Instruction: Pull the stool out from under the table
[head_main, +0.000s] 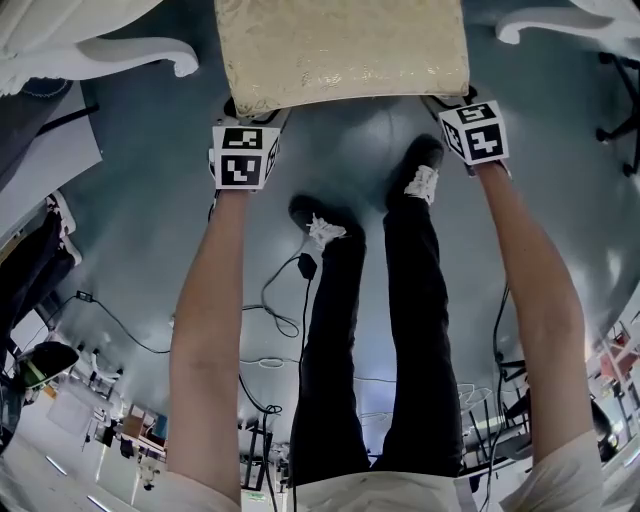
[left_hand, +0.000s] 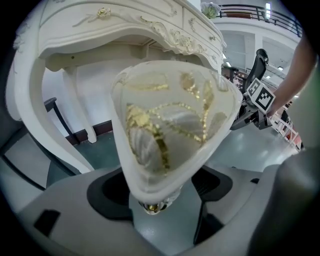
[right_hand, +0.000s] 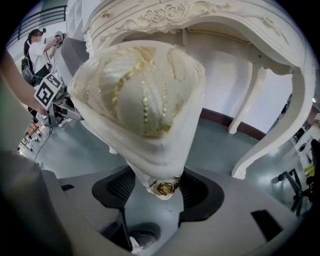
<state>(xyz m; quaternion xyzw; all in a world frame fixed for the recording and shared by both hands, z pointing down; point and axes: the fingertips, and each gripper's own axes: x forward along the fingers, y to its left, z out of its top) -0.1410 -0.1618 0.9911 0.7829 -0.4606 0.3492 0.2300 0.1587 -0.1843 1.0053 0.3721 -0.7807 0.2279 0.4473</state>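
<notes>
— Left tongs (left_hand: 156, 197) clamped on the near left corner of the stool (head_main: 340, 50), jaws pressed in on either side of the gold knob (left_hand: 150, 206) under the cushion!
— And the right tongs (right_hand: 162, 192) match it, closed tight on the near right corner. How does the seat lie?
— Long axis runs side to side across the head view, with the long near edge square to the person. The far edge is cut off at the top of the picture.
— Where is it against the table (left_hand: 125, 30)?
— Between the two curved white legs (head_main: 110, 55), with the carved apron above and behind the cushion in both gripper views. How much of the seat sits under it, I can't tell.
— Room at the sides?
— Plenty! There's open floor (head_main: 130, 230) between each short edge and its table leg, nothing touching.
— And behind?
— Bare floor from the near edge back to the person's shoes (head_main: 420, 175), one near the right corner, the other further back towards the middle. A black cable (head_main: 275, 300) loops on the floor behind the feet, well apart from the stool
</notes>
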